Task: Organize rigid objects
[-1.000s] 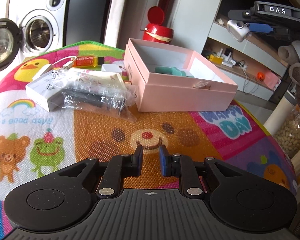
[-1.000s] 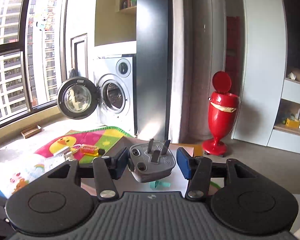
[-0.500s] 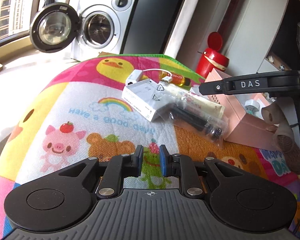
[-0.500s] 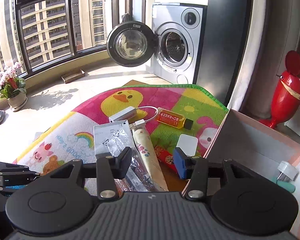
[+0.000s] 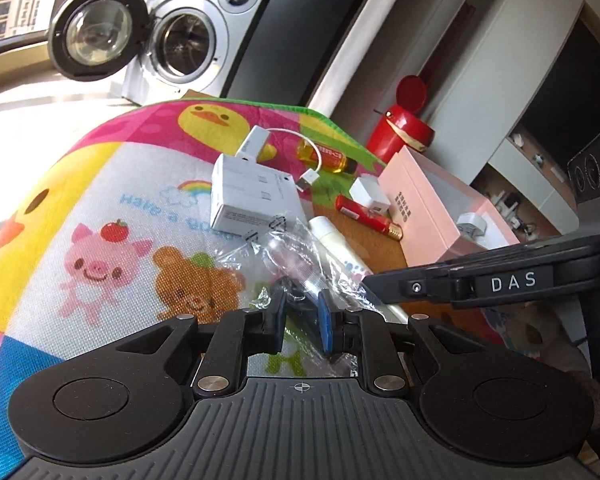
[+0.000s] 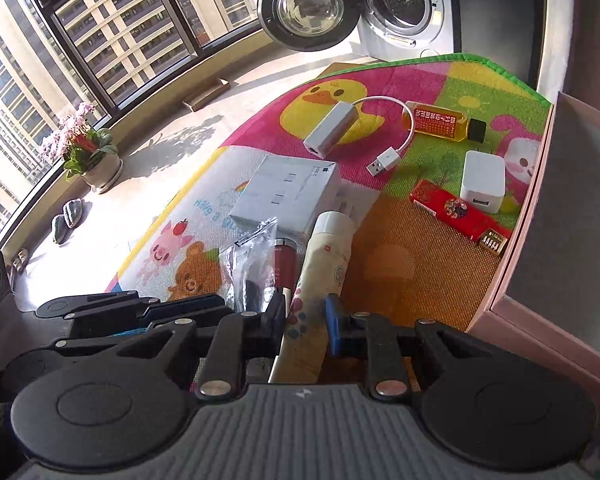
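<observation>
Here, a cream tube (image 6: 324, 258) printed with small paw marks is seen clamped between the jaws of the right gripper (image 6: 305, 322), which are drawn in tight against its lower end, the capped end pointing away from them. Just to the left of those jaws a clear plastic bag (image 6: 252, 264) holding dark items is laid on a cartoon play mat (image 6: 400, 280), and beyond the bag a white carton (image 6: 288, 194) is set flat. Farther ahead of the jaws, a white adapter with a cable (image 6: 332, 128) and an amber bottle (image 6: 440, 122) are spread on the mat; ahead and to the right, a white charger cube (image 6: 482, 180) is placed beside a red packet (image 6: 456, 212). At the far right of the jaws the wall of a pink box (image 6: 520, 240) is seen.

The left gripper (image 5: 302, 322) is held low over the same mat, its jaws narrowed to a slim gap, with the crinkled edge of the plastic bag (image 5: 296, 256) lying at and between their tips; whether it is pinched cannot be told. To the right of these jaws the right gripper's body (image 5: 500, 280) is stretched across the view, and the open pink box (image 5: 424, 216) is seen beyond it with a white plug (image 5: 472, 226) inside.
</observation>
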`<state>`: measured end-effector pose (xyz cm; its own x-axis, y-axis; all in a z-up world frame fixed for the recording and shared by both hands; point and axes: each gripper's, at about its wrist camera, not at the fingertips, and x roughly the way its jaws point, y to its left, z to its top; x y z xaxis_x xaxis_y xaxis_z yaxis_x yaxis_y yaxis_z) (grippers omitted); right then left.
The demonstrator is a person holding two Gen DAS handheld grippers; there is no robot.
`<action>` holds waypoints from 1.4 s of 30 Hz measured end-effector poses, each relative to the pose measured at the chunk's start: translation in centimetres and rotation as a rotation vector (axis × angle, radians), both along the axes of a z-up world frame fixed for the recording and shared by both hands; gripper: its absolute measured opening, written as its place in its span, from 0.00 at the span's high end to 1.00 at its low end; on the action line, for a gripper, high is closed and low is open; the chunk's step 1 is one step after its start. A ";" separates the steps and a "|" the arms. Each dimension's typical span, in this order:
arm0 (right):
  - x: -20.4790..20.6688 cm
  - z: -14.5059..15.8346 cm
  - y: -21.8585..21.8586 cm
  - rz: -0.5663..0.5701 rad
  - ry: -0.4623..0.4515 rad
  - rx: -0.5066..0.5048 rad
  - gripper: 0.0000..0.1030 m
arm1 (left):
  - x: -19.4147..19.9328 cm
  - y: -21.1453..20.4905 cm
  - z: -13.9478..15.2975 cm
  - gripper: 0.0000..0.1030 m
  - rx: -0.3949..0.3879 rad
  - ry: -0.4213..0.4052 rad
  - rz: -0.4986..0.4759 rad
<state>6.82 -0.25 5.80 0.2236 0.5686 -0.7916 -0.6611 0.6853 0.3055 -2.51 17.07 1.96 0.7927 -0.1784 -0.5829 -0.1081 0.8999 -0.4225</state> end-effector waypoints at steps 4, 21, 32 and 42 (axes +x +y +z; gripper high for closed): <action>-2.9 -0.2 -1.0 0.002 -0.094 -0.076 0.81 | 0.1 -0.8 0.1 0.81 0.019 0.011 -0.014; 17.1 2.8 5.1 -0.327 -0.058 -0.123 0.27 | -0.3 -1.0 1.0 0.81 0.060 -0.080 -0.087; 19.7 -2.1 8.1 -0.302 0.050 -0.225 0.42 | -0.9 2.4 -0.9 0.82 -0.025 -0.046 0.005; 19.2 1.5 7.9 -0.271 -0.060 -0.189 0.55 | -0.9 2.1 -0.8 0.81 -0.025 -0.045 0.002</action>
